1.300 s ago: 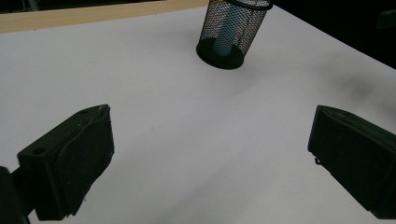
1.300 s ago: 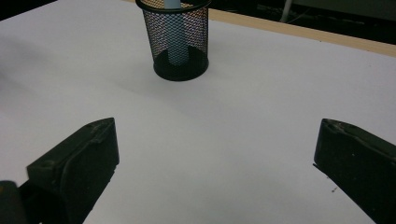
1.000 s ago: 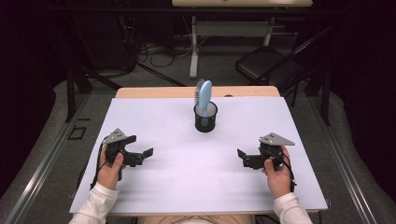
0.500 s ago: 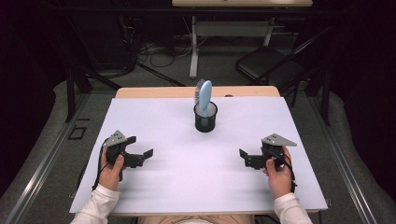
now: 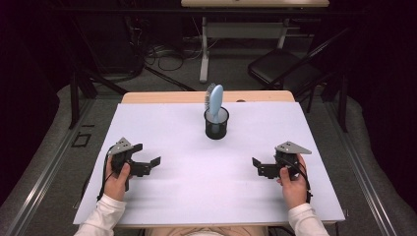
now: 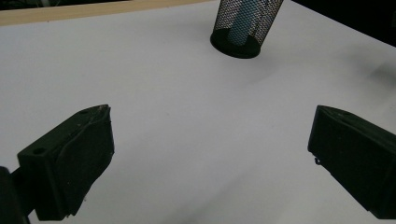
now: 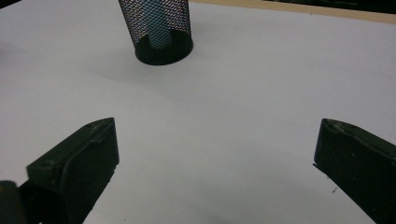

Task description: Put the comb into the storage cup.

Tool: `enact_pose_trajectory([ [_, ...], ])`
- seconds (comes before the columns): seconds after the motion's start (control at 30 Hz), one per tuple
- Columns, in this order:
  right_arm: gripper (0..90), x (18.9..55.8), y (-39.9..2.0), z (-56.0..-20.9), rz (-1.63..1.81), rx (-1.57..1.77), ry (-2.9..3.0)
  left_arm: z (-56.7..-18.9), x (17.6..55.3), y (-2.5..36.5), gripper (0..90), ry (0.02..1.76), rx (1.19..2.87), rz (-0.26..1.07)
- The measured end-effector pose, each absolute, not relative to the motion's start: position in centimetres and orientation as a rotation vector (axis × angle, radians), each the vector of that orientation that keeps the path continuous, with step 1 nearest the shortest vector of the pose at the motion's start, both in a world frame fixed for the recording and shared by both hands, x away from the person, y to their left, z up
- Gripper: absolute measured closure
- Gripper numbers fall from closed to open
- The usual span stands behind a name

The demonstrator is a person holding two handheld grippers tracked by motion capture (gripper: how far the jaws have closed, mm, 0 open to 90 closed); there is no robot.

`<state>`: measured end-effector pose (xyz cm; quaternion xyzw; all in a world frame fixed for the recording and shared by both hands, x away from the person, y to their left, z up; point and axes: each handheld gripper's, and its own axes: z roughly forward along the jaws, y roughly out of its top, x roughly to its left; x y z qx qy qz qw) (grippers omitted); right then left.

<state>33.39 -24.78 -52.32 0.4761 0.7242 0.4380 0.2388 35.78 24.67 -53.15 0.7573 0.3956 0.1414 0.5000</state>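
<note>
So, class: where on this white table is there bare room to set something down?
The widest bare stretch lies between the left gripper and right gripper, in front of the black mesh cup holding the light-blue hairbrush. Both flanks of the cup are also free.

A cup (image 5: 216, 123) stands on the surface (image 5: 206, 196), toward its far middle, with a brush (image 5: 215, 101) upright in it. The left gripper (image 5: 147, 166) sits near the front left, the right gripper (image 5: 259, 168) near the front right, both well apart from the cup.
</note>
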Motion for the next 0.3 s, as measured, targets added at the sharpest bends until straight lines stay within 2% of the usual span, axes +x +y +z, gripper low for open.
enact_pose_trajectory([
  [0.3,0.0,33.60,-24.95,-52.46,1.200,1.321,1.971,-53.07,35.96,25.11,0.6,0.982,1.821,0.353],
])
